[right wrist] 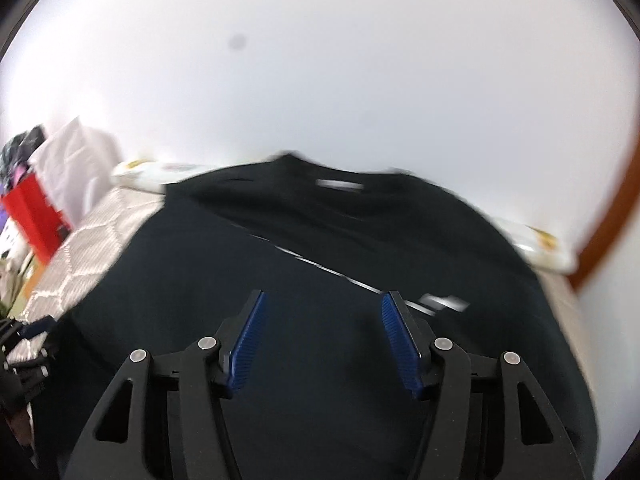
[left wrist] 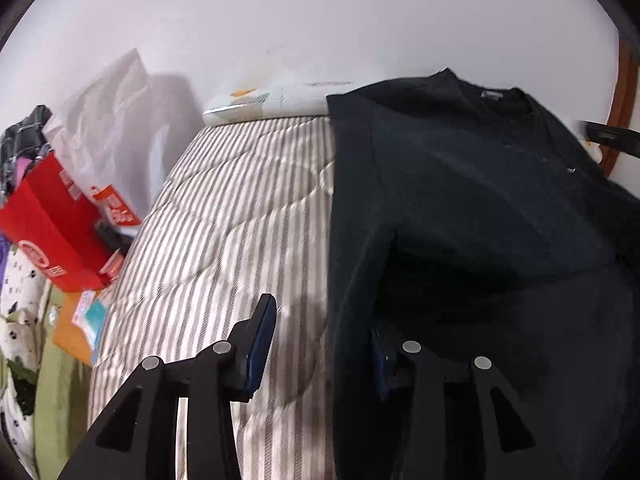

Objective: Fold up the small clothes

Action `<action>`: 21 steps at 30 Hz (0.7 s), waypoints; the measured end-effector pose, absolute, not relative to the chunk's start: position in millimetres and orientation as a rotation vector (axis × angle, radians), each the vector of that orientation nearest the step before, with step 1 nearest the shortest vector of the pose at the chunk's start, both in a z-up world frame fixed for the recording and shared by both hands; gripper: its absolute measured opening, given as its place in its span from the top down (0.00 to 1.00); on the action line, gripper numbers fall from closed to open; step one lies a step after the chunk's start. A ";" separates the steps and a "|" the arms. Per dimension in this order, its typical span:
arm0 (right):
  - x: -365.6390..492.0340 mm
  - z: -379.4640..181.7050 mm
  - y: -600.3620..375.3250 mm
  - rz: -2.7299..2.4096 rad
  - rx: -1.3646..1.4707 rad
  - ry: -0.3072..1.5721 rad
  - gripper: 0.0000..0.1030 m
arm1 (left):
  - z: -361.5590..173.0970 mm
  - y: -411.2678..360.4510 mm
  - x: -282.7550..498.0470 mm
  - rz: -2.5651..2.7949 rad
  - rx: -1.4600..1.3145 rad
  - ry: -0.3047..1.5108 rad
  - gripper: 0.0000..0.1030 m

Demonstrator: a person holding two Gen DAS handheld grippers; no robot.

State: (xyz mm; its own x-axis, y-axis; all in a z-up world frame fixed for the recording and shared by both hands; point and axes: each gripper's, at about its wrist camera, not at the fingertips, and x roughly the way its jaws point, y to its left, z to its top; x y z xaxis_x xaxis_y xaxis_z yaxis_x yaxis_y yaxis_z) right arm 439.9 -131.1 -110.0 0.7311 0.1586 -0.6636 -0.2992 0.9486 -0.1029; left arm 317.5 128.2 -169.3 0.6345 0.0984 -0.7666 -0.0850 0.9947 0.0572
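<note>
A black T-shirt (left wrist: 472,200) lies spread on a striped quilted bed (left wrist: 248,216), collar toward the far wall. My left gripper (left wrist: 320,332) is open at the shirt's left edge; its left finger is over the quilt and its right finger is partly hidden by the dark cloth. In the right wrist view the same shirt (right wrist: 320,260) fills the middle, and my right gripper (right wrist: 322,312) is open and empty just above its body. The view is blurred.
A red bag (left wrist: 64,220) and a white plastic bag (left wrist: 112,120) stand left of the bed by the wall. Clothes and orange packets (left wrist: 76,324) lie lower left. A white pillow (left wrist: 272,100) lies at the head of the bed. A wooden frame (right wrist: 600,216) curves at right.
</note>
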 end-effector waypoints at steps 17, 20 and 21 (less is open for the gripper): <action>592.1 -177.8 47.4 0.596 -0.176 0.875 0.41 | -175.3 145.1 325.2 0.028 -0.134 0.859 0.78; 606.2 -185.7 59.1 0.632 -0.131 0.905 0.47 | -171.5 142.9 322.8 0.027 -0.120 0.843 0.83; 607.0 -186.6 63.0 0.651 -0.122 0.908 0.73 | -170.3 143.6 322.3 0.023 -0.127 0.841 0.86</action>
